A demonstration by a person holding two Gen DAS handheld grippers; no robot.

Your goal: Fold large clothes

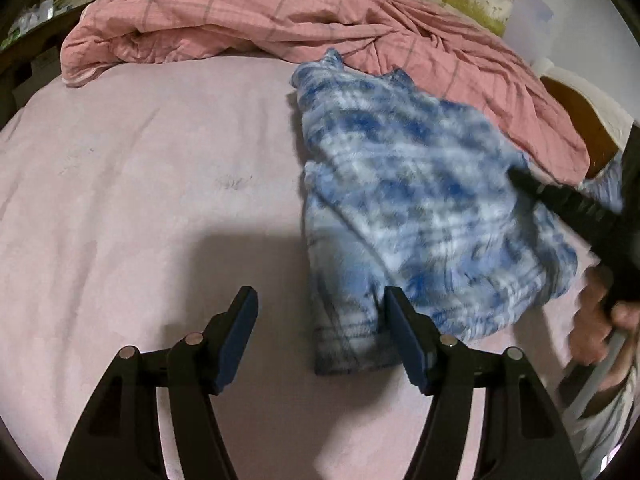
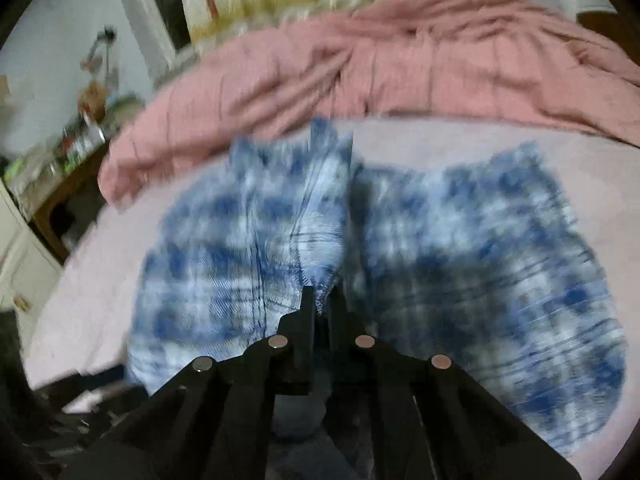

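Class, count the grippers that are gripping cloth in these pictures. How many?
1: the right gripper is shut on the blue tie-dye garment; the left gripper hangs open above the bed sheet.

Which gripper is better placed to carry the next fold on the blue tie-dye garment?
Right. The right gripper is already shut on a pinch of the blue tie-dye garment, so it can likely carry the fold. The left gripper is open, holding nothing, over the pink bedsheet beside the garment's near edge.
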